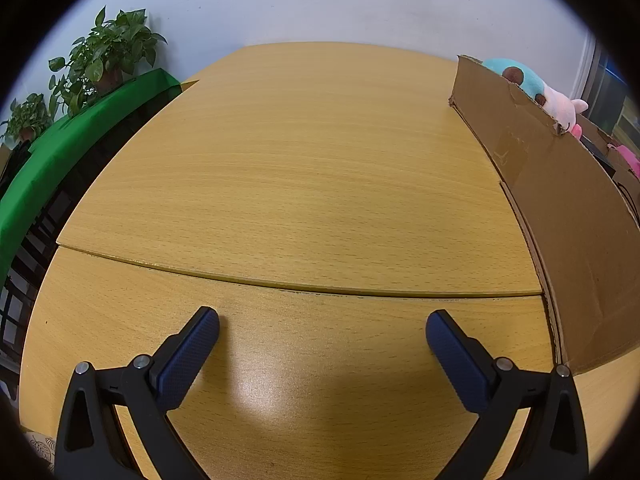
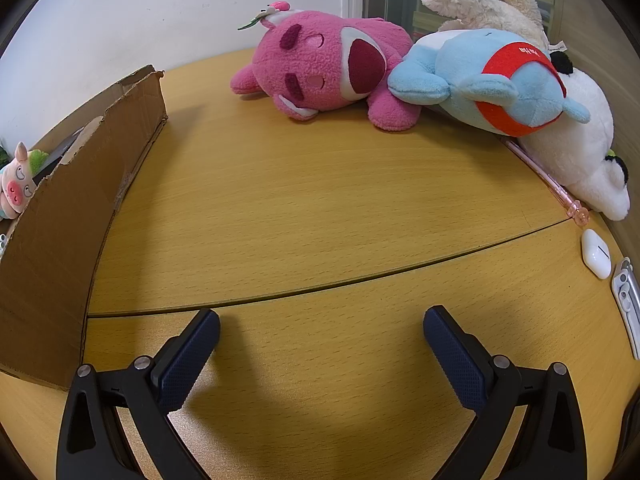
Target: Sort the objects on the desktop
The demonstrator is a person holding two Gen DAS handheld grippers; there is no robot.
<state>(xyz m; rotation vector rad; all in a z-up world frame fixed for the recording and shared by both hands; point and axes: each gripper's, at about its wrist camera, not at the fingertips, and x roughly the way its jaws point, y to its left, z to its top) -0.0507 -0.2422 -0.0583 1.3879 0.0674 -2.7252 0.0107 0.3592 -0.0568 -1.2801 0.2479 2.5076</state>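
The table (image 2: 320, 208) was a light wood-grain surface made of two panels meeting at a seam, set against a white wall (image 1: 320, 4). Potted plants (image 1: 108, 52) and a green sheet (image 1: 80, 128) stood beyond its left edge. A torn cardboard box (image 2: 72, 216) sat on the table between the two views, with a small pig plush (image 2: 18, 184) and a teal plush (image 1: 516, 76) showing over its rim.

At the far right side lay a pink bear plush (image 2: 324, 72), touching a blue plush with a red band (image 2: 492, 84), which rested against a white plush (image 2: 584, 148) and a cream plush (image 2: 480, 0). A pink pen (image 2: 552, 180), a white earbud case (image 2: 596, 254) and a white folding tool (image 2: 628, 300) lay near the right edge.

The left hand-held gripper (image 1: 322, 328) hovered over bare table, jaws spread wide, holding nothing. The right hand-held gripper (image 2: 321, 326) was likewise wide and empty, well short of the plush toys.
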